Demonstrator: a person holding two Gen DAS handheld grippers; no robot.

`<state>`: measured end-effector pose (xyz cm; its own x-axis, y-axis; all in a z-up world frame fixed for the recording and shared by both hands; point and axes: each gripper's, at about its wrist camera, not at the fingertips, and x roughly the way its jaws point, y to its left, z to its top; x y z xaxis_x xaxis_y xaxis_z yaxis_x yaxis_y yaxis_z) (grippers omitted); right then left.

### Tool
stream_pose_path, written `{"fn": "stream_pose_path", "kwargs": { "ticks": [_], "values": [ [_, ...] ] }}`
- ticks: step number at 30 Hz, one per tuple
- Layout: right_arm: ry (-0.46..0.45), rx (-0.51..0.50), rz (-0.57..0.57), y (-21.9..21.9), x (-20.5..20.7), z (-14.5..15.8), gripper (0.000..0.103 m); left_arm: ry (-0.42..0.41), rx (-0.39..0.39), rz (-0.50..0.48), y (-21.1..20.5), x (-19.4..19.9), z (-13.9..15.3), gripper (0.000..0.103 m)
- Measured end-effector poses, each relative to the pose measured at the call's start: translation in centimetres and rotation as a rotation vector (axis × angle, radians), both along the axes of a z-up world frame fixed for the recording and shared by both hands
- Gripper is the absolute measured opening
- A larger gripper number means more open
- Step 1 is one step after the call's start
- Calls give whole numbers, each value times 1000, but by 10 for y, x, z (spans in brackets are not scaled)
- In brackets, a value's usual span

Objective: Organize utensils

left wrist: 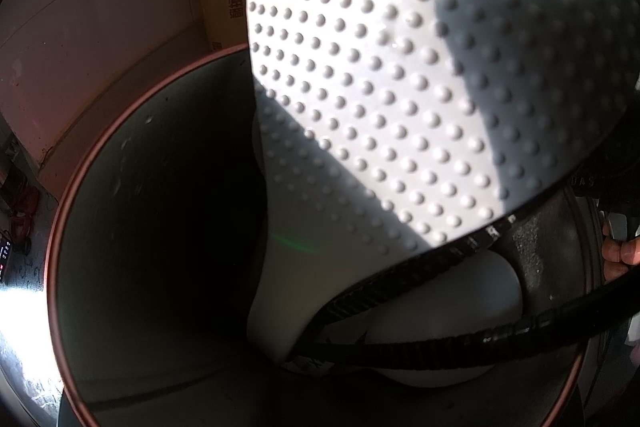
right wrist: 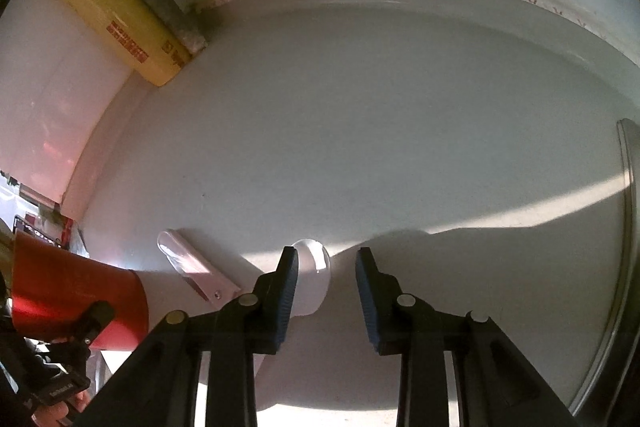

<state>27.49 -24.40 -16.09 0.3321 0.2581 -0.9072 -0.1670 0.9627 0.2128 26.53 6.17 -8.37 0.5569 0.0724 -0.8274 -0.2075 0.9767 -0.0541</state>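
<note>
right gripper [right wrist: 326, 251]: nearest in the right wrist view; pointing down at the bench [right wrist: 400, 131]; blue pads stand apart and clamp nothing
white spoon [right wrist: 314, 261]: lies on the bench; its bowl sits in the gap, just beside one blue pad and clear of the other; its handle runs back under that finger
clear plastic utensil [right wrist: 188, 263]: flat on the bench, beside the spoon, between it and the red cup
left gripper [right wrist: 92, 317]: at the lower corner of the right wrist view; one black finger lies against the side of the red cup [right wrist: 76, 291]; closed around the cup and holding it; part of a hand shows below it
red cup, from the left wrist view: the camera looks into its dark inside [left wrist: 132, 227]; red rim all round
rice paddle [left wrist: 380, 87]: white, covered in small bumps; stands in the cup and fills most of that view; a rounded white utensil [left wrist: 460, 307] lies deeper, under it
black cable [left wrist: 520, 327]: crosses in front of the cup's mouth
metal rim [right wrist: 629, 227]: curved, at the bench's far side
yellow box [right wrist: 112, 11]: long, red print; farthest, against the wall
</note>
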Motion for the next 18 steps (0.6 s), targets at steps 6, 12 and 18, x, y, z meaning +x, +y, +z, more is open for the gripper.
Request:
{"fn": "stream_pose_path", "kwargs": {
  "ticks": [6,12,18],
  "values": [
    [-5,-21,16,6,-1,-2,14,1,-1,-1,0,0,0,90],
    [-54,-59,31,11,-7,7,4,0,0,-1,0,0,0,90],
    [-117,-88,64,19,-19,24,3,1,0,-2,0,1,0,90]
  ]
}}
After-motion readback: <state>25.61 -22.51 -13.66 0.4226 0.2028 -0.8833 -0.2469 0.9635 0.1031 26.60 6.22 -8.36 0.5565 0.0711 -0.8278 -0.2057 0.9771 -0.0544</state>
